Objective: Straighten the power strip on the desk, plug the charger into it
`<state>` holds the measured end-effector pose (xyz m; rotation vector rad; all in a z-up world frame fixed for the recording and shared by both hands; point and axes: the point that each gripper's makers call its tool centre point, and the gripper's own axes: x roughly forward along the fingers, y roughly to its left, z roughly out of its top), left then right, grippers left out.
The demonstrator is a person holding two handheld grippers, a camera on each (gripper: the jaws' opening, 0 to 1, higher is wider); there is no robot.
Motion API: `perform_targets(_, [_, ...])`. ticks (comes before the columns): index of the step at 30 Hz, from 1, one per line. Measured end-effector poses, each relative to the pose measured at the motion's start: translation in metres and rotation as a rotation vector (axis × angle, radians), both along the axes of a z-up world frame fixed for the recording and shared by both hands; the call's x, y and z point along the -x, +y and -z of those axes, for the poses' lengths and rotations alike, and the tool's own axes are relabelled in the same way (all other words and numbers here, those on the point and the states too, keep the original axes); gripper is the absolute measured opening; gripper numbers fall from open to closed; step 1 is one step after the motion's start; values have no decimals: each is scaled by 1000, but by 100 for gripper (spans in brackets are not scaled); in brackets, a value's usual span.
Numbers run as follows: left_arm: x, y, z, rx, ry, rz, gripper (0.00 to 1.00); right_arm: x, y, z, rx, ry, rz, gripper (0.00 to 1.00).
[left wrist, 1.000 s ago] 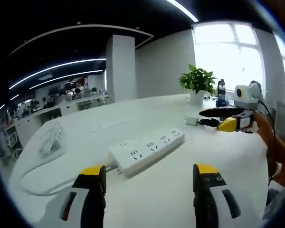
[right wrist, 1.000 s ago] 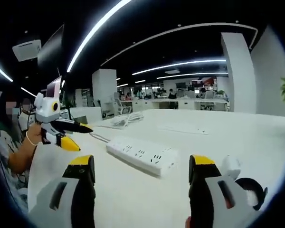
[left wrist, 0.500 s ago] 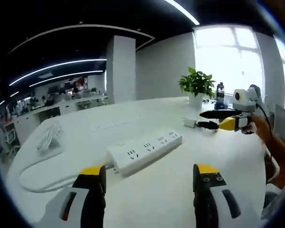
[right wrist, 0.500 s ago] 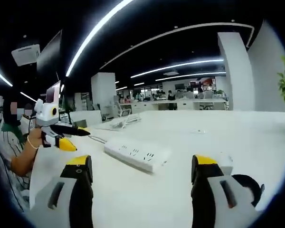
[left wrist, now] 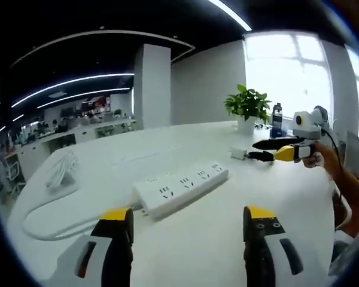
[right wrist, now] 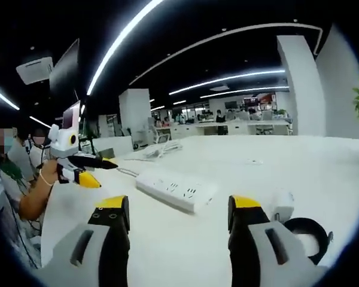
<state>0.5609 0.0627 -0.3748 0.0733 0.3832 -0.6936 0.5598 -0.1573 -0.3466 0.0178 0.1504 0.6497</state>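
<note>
A white power strip [left wrist: 179, 188] lies at a slant on the white desk [left wrist: 203, 251], its cord looping off to the left. My left gripper [left wrist: 188, 239] hovers open just short of it, with nothing between the jaws. Farther right, my right gripper [left wrist: 252, 150] points at a small white charger [left wrist: 237, 153]. In the right gripper view the power strip [right wrist: 176, 190] lies ahead of my open right gripper [right wrist: 178, 230]. The charger [right wrist: 281, 204] and its black coiled cable [right wrist: 308, 230] sit just right of the right jaw. The left gripper [right wrist: 105, 173] shows at the left, held by a hand.
A potted plant [left wrist: 248, 104] and a dark bottle [left wrist: 279, 116] stand at the desk's far edge by the window. A bundle of white cable [left wrist: 63, 173] lies at the left. The person's arm [right wrist: 33, 200] reaches in from the left. Office desks stand behind.
My right gripper's jaws stand a little closer together than before. Both views have shifted slightly with the hands. The power strip and the charger lie where they were.
</note>
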Motion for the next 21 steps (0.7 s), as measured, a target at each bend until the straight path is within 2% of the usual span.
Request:
perform_targets(7, [4, 3, 1, -11, -1, -1, 78, -1, -19, -3, 10, 5, 20, 68])
perform_targets(17, [11, 3, 1, -2, -12, 13, 79, -8, -51, 7, 81, 7, 86, 69])
perform_targets(21, [13, 2, 5, 2, -2, 16, 79, -12, -63, 12, 72, 27, 103, 68])
